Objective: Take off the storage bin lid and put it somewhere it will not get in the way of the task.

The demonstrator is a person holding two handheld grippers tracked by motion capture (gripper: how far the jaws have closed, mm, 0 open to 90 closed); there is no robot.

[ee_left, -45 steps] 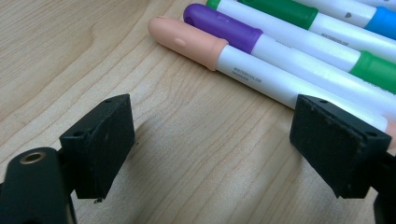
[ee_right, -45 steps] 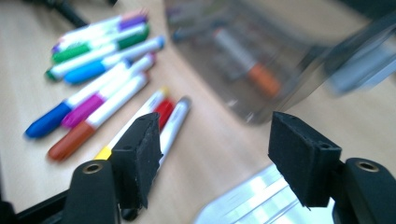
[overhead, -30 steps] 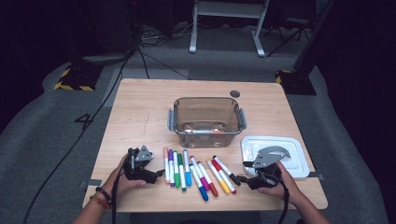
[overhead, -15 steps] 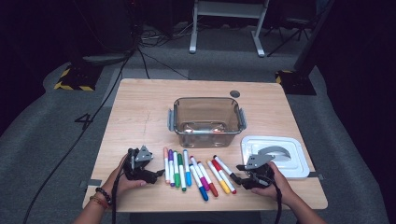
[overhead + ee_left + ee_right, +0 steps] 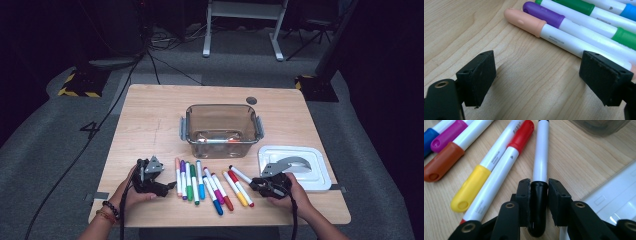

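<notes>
A: Status? Start with the big stuff.

B: Table (image 5: pixel 150 115) is carrying a clear bin (image 5: pixel 222 125) mid-table, its white lid (image 5: pixel 312 172) lying off to the right. The bin seems to be holding something orange-ish; can't tell what.

A: Markers?

B: A row of markers (image 5: pixel 200 180) is lying on the wood in front of the bin, none being lifted. Judging by that, loading is barely starting.

A: Grippers?

B: Right gripper (image 5: pixel 538 191) has just been closing and is now pinching the black cap of the black marker (image 5: pixel 540 155), rightmost in the row, just beside the lid, lying flat. Left gripper (image 5: pixel 536 80) is sitting spread wide, nothing between its jaws, just beside the peach marker (image 5: pixel 524 21).

A: Remaining?

B: Looks like the whole row.
</notes>
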